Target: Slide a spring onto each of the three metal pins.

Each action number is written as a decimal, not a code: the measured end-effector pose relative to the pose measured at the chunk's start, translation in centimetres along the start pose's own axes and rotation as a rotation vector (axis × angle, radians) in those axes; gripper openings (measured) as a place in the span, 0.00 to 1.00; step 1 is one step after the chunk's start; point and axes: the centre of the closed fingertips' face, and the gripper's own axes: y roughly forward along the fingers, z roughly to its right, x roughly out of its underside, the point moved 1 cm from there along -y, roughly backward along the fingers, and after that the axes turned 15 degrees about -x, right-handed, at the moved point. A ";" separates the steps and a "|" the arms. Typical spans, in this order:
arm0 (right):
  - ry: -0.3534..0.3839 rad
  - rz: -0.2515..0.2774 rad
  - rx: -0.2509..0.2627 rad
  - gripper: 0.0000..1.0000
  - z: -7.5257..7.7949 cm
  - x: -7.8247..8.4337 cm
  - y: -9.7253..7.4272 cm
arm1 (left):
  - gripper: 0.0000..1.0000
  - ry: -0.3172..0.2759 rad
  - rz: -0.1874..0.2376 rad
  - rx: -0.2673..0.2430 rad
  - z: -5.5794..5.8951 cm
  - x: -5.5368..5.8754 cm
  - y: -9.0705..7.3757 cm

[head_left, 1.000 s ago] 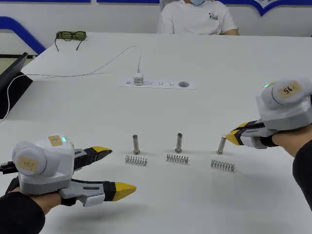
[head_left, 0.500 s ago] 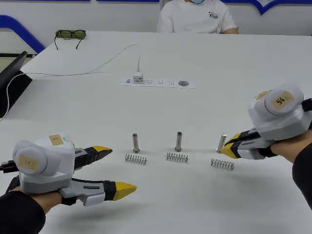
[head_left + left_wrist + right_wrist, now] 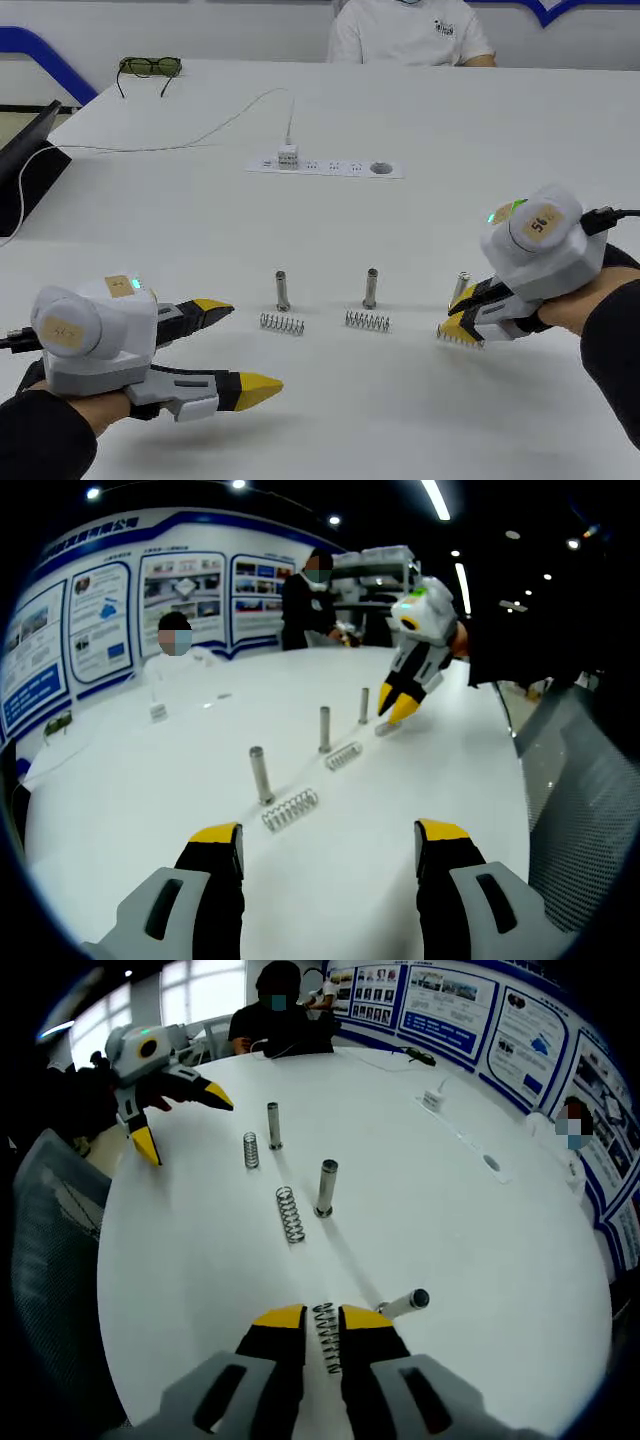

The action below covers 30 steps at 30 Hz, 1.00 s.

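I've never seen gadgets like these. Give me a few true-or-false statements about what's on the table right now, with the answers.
1. Every spring sits on its pin. False: the springs lie flat on the table in front of the pins.
2. The left gripper is wide open and holds nothing. True.
3. The right gripper has its jaws on either side of the rightmost spring. True, though a firm grip cannot be confirmed.
4. The glasses lie right beside the pins. False: the glasses lie at the far left corner of the table.
5. A power strip lies beyond the pins. True.
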 end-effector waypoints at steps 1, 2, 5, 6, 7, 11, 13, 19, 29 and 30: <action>-0.014 -0.018 -0.005 0.14 0.0 0.1 0.2 | 0.71 0.000 -0.001 0.000 0.0 0.0 0.0; -0.024 -0.030 -0.005 0.14 0.1 0.2 0.3 | 0.71 0.000 -0.003 -0.001 0.0 0.1 0.0; -0.049 -0.060 -0.015 0.14 0.2 0.3 0.6 | 0.70 -0.002 -0.006 -0.002 0.0 0.1 -0.1; -0.055 -0.067 -0.017 0.14 0.3 0.3 0.8 | 0.70 -0.002 -0.006 -0.003 0.0 0.1 -0.2; -0.059 -0.074 -0.023 0.14 0.3 0.3 0.9 | 0.70 -0.003 -0.006 -0.004 0.0 0.1 -0.2; -0.090 -0.117 -0.034 0.14 0.4 0.6 1.4 | 0.70 -0.004 -0.008 -0.006 0.0 0.2 -0.3; -0.098 -0.128 -0.037 0.14 0.5 0.6 1.5 | 0.70 -0.003 -0.009 -0.006 0.1 0.2 -0.3; -0.119 -0.161 -0.056 0.14 0.8 0.8 1.8 | 0.70 -0.005 -0.010 -0.009 0.1 0.2 -0.3; -0.142 -0.201 -0.085 0.13 0.8 0.9 2.1 | 0.70 -0.005 -0.008 -0.010 0.1 0.2 -0.5; -0.142 -0.203 -0.085 0.13 0.8 0.9 2.1 | 0.70 -0.006 -0.008 -0.010 0.1 0.2 -0.5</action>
